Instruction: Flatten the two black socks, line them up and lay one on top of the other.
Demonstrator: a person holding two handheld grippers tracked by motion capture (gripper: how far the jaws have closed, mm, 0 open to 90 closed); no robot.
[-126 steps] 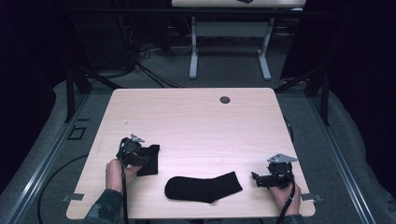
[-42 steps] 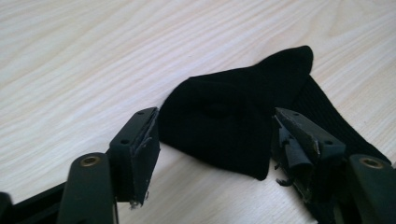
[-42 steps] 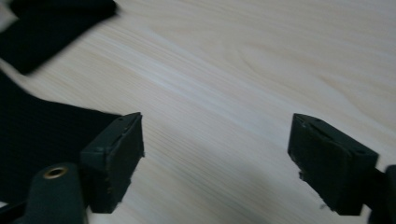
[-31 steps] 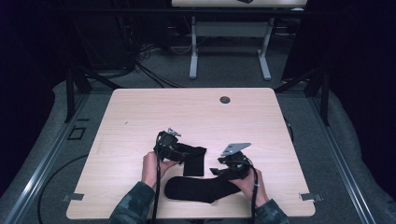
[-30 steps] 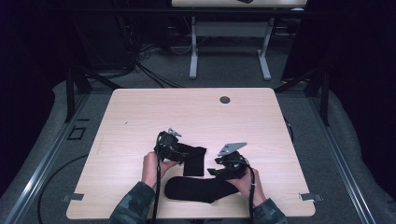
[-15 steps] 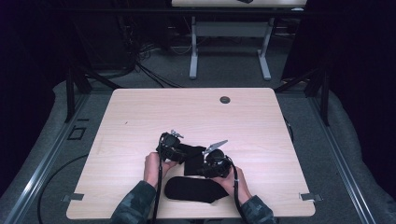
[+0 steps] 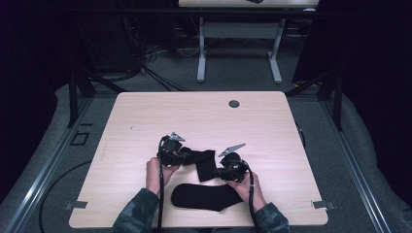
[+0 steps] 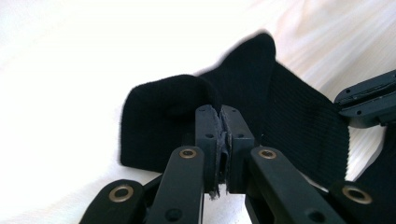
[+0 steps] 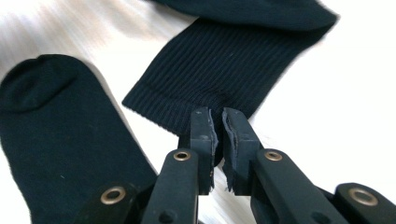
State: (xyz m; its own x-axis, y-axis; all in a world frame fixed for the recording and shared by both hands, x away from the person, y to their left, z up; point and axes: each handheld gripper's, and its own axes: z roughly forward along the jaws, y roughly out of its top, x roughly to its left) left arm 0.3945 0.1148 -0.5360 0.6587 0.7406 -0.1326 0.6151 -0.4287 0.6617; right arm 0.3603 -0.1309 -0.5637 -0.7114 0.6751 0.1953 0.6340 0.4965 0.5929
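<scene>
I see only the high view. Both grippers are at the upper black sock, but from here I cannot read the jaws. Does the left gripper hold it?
Observer: Yes. In the left gripper view, the left gripper has its jaws pressed together on a raised fold of the upper sock.
Operator: And the right one?
Observer: In the right gripper view, the right gripper pinches the ribbed cuff edge of that sock, with only a thin slit between the jaw tips.
Operator: Does the lower sock touch the cuff?
Observer: No. The lower sock lies flat beside the cuff, and a strip of bare table shows between them.
</scene>
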